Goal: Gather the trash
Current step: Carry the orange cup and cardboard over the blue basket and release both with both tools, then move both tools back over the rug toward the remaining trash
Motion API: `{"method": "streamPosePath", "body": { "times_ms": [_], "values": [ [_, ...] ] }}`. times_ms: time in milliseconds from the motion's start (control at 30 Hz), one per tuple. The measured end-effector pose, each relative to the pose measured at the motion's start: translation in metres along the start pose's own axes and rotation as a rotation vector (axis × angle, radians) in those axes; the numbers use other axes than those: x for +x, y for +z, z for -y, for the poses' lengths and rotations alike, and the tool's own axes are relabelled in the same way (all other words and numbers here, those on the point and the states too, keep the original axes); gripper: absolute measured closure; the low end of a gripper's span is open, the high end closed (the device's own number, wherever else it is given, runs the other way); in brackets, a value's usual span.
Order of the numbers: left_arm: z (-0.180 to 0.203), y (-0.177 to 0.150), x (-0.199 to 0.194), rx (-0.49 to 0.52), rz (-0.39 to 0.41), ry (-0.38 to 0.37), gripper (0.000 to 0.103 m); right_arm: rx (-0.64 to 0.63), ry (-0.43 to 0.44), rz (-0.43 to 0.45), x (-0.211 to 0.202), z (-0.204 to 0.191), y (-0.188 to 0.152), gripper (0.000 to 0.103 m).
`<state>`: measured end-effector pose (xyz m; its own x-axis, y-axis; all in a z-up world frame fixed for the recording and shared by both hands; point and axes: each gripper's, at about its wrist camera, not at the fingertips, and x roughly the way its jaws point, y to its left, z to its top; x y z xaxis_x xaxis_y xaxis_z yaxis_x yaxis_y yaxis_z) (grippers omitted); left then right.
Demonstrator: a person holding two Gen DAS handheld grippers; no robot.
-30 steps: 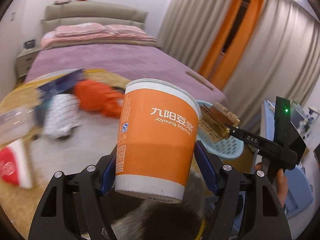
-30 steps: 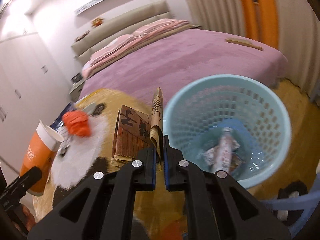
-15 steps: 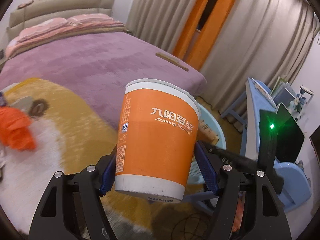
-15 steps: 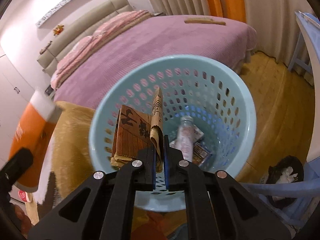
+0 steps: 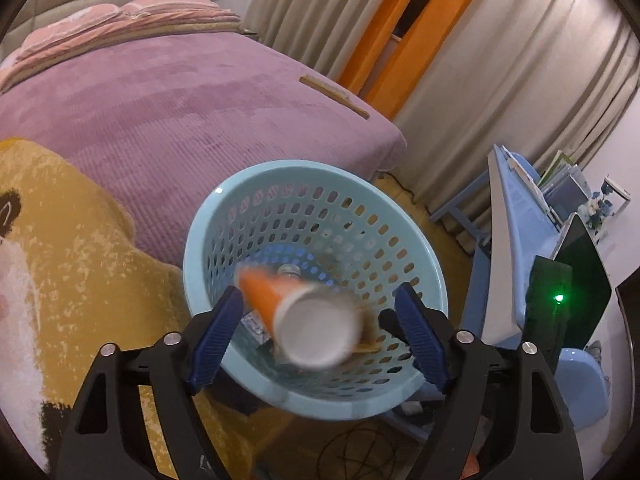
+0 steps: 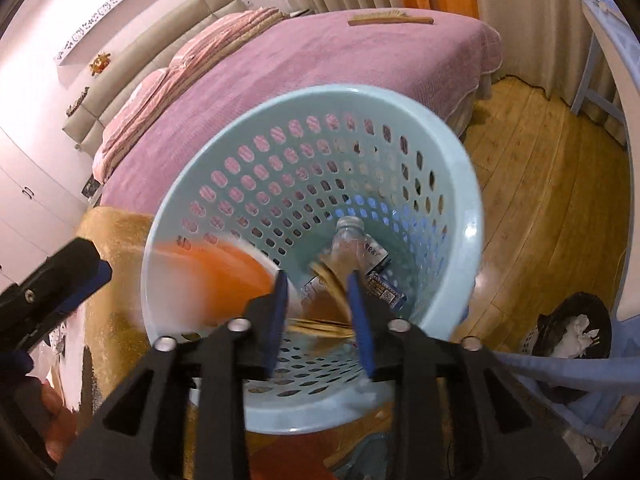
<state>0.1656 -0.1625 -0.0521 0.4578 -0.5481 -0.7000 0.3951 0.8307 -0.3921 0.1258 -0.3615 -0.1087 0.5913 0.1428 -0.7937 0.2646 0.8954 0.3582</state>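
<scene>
A light blue perforated basket [image 5: 208,240] [image 6: 452,152] stands below both grippers. The orange paper cup [image 5: 316,332] [image 6: 216,276], blurred, tumbles into it with its white base toward the left wrist camera. My left gripper [image 5: 319,294] is opening over the basket; its blue pads stand clear of the cup on both sides. My right gripper [image 6: 317,280] is opening too, and the brown cardboard pack [image 6: 332,284] slips down loose between its fingers. A clear plastic bottle [image 6: 352,244] and wrappers lie at the basket's bottom.
A bed with a purple cover [image 5: 180,92] and a wooden brush [image 6: 390,19] on it lies behind the basket. A yellow rug [image 5: 80,260] spreads at left. A blue table and chair [image 5: 520,232] stand at right, with a small dark bin [image 6: 568,332] on the wooden floor.
Both grippers swung from the rug to above the basket. The left jaws widened and the cup dropped out, tipping over. The right jaws parted and the cardboard pack slid down.
</scene>
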Motion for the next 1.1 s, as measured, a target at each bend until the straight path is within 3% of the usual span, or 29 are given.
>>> {"method": "streamPosePath", "body": {
  "times_ms": [300, 633, 733, 1000, 1100],
  "values": [
    [-0.013, -0.014, -0.037, -0.017, 0.058, -0.001, 0.026, -0.013, 0.036, 0.037, -0.022, -0.012, -0.003, 0.072],
    [-0.034, -0.034, -0.119, -0.055, 0.203, 0.050, 0.026, -0.212, 0.127, 0.107, -0.059, -0.100, -0.017, 0.071],
    [-0.051, -0.046, -0.146, -0.091, 0.243, 0.093, 0.026, -0.266, 0.152, 0.111, -0.061, -0.129, -0.025, 0.060],
    [-0.122, -0.085, -0.220, -0.222, 0.328, 0.292, 0.026, -0.406, 0.219, 0.059, -0.045, -0.205, -0.053, 0.059],
    [-0.152, -0.099, -0.245, -0.283, 0.355, 0.362, 0.020, -0.464, 0.232, 0.049, -0.040, -0.235, -0.064, 0.059]
  ]
}}
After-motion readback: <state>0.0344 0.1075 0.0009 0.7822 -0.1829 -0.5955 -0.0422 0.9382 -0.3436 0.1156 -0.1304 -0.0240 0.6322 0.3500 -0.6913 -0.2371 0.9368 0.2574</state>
